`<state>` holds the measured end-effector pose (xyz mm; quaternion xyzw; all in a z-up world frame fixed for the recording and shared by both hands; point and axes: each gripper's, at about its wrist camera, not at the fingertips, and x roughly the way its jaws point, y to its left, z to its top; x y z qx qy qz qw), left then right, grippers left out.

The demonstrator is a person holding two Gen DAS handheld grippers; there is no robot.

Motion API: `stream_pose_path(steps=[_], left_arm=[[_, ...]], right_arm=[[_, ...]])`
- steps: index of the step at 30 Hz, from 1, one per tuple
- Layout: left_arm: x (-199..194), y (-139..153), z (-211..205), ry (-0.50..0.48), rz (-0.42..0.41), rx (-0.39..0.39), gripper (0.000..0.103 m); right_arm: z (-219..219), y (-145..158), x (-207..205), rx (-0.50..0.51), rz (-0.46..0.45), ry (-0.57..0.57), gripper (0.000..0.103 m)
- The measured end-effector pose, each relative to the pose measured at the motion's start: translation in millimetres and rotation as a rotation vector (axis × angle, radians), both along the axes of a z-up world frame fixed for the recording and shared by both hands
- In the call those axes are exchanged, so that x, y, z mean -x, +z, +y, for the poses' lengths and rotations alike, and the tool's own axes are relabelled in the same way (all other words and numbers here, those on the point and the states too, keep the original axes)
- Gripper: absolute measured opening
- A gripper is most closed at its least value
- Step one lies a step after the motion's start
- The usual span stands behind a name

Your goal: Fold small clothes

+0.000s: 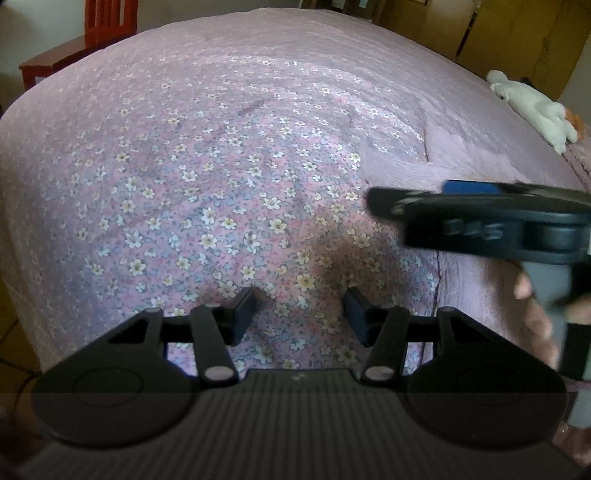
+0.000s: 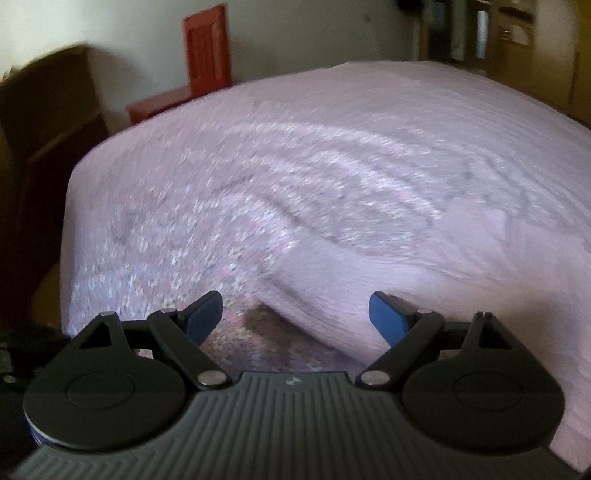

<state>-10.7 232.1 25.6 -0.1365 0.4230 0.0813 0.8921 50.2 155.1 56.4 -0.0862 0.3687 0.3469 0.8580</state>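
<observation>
Bed point(image 1: 92, 129) fills both views. Floral garment point(image 1: 221, 203) spread flat across centre of left view, plain flap point(image 1: 399, 162) folded over its right edge. Left gripper point(image 1: 299, 314) wide open, empty, directly above cloth. Right gripper point(image 2: 295, 314) open, empty, nearer flap point(image 2: 332, 302); view blurred.

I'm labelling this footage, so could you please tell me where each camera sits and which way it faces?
Left wrist: on the left gripper, looking along its open fingers across the floral cloth on the bed; the right gripper and a hand show at right.
Right wrist: on the right gripper, open, facing the same bed, blurred.
Shared: floral cloth, bed, red chair.
</observation>
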Motion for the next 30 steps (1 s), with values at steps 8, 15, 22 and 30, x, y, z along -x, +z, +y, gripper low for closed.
stream_pose_path(steps=[8,15,22,30], left_arm=[[-0.9,-0.6,0.3,0.004,0.002,0.003,0.056],[-2.2,5.7,-1.7,0.003,-0.003,0.015,0.056],[-14.1,24.3,-23.9,-0.066,-0.048,-0.013,0.056],[-49.3,39.7,-65.9,-0.166,-0.075,-0.082,0.056]], right_arm=[[2.4,-7.0,-13.8,0.015,-0.006,-0.085,0.01],[-56.7,52.4,-14.7,-0.123,-0.115,-0.165,0.008],[-152.6,107.0,-15.8,-0.192,-0.239,-0.32,0.008],[-274.2,105.2,10.0,-0.169,-0.281,-0.553,0.008]])
